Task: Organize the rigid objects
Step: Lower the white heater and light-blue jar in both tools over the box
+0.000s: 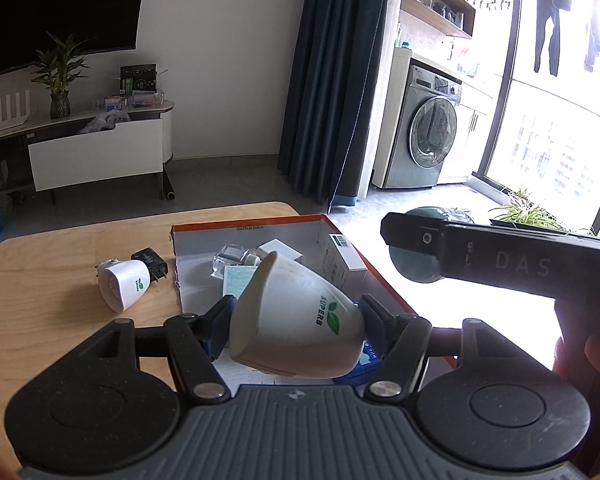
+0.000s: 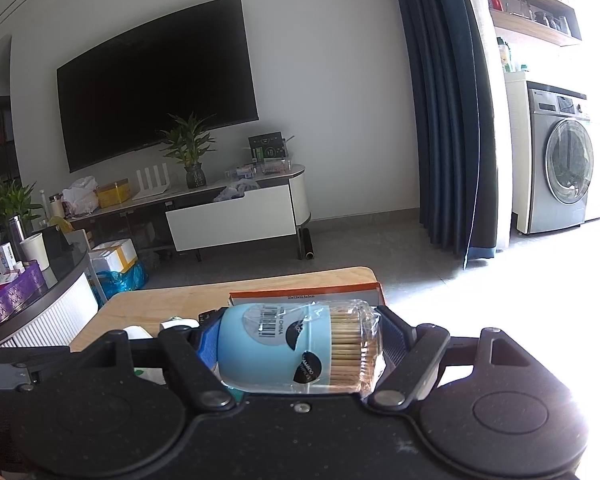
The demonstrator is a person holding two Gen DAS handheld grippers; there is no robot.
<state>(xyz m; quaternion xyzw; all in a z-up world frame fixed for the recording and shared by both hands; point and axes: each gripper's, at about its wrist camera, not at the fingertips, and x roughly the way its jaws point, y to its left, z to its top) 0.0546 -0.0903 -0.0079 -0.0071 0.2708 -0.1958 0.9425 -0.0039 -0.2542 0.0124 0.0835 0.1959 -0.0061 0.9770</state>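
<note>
My left gripper (image 1: 296, 320) is shut on a white plug-in device (image 1: 296, 320) printed SUPERB with green leaves, held above the near end of an orange-rimmed cardboard box (image 1: 364, 258). A second white SUPERB device (image 1: 122, 285) lies on its side on the wooden table (image 1: 60, 280), with a black plug adapter (image 1: 151, 261) behind it. In the right wrist view my right gripper (image 2: 300, 346) is shut on a blue toothpick jar (image 2: 300, 346) lying sideways between the pads, wrapped in clear plastic. The box (image 2: 306, 294) lies just beyond it.
Inside the box lie a clear glass piece (image 1: 230, 258), a white carton with a barcode (image 1: 342, 256) and a small white box (image 1: 280, 249). The right gripper's black body (image 1: 500, 258) crosses the left wrist view. A dark round table (image 2: 40, 292) with clutter stands at left.
</note>
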